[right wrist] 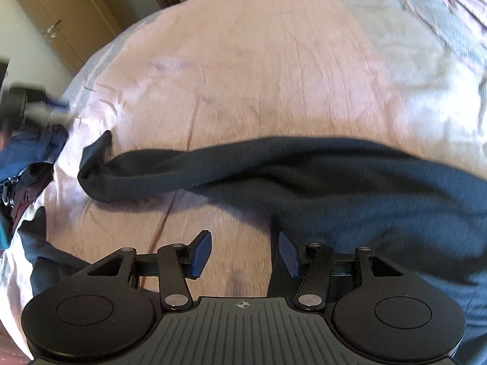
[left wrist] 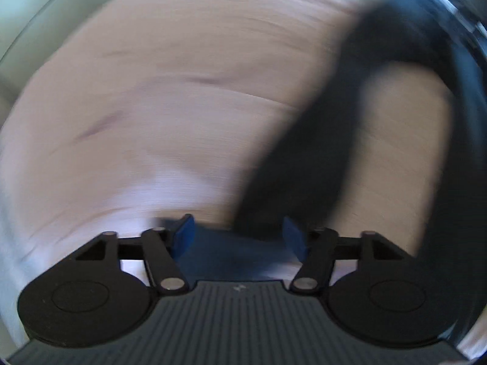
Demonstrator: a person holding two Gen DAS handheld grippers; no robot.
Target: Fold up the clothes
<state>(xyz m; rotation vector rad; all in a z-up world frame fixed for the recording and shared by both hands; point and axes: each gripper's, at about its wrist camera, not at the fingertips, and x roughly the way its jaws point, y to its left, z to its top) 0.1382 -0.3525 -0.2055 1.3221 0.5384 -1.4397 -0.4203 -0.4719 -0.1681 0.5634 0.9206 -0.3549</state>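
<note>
Laying the dark garment [right wrist: 334, 176] flat on the bed [right wrist: 258, 76], left gripper [left wrist: 238, 235] and right gripper [right wrist: 245, 252] fingers apart and empty; next: pinching an edge.

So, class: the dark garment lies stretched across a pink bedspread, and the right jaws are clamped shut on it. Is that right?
Not quite. The right gripper has open jaws with nothing pinched between them, as the right wrist view shows. The dark garment does lie stretched across the pink bedspread.

Pink-covered bed [right wrist: 258, 70] — wooden door [right wrist: 61, 21] behind.
</note>
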